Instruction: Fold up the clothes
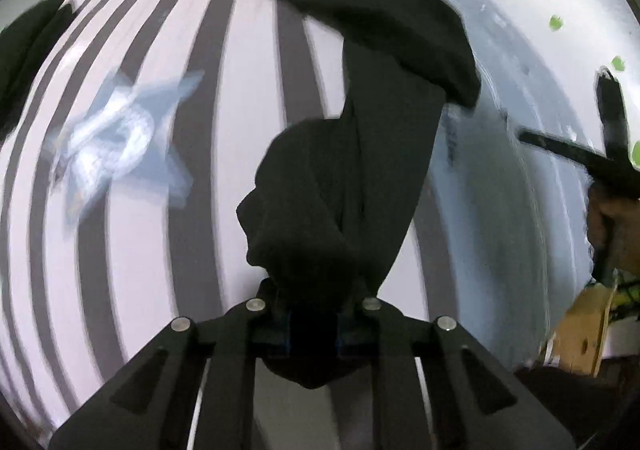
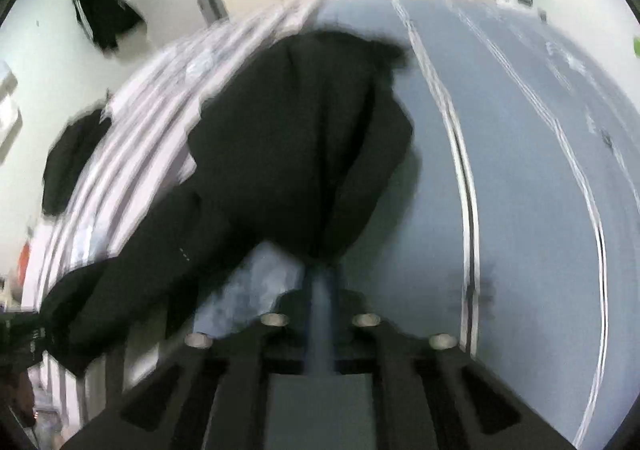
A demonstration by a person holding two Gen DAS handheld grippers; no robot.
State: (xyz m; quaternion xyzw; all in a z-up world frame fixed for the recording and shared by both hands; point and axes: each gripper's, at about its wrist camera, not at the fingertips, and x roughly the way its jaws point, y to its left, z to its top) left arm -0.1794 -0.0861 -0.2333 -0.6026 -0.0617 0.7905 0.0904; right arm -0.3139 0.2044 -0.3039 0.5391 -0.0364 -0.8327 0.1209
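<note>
Beneath both grippers I have the bed, its striped sheet point(image 1: 132, 210) under my left side and a plain blue-grey cover point(image 2: 520, 190) under my right. Above it hangs the black garment point(image 1: 352, 186), lifted clear and stretched between my hands. From my left gripper point(image 1: 314, 326) it runs up and away towards the right, where I can see the other tool point(image 1: 612, 146) and the hand holding it. My left jaws are nearly closed, pinching a bunched wad of the cloth. My right gripper point(image 2: 320, 314) is fully closed, the fabric gathering to a point at its tips and trailing off left. I judge the garment's long axis runs gripper to gripper, so laying it flat should mean drawing them apart.
</note>
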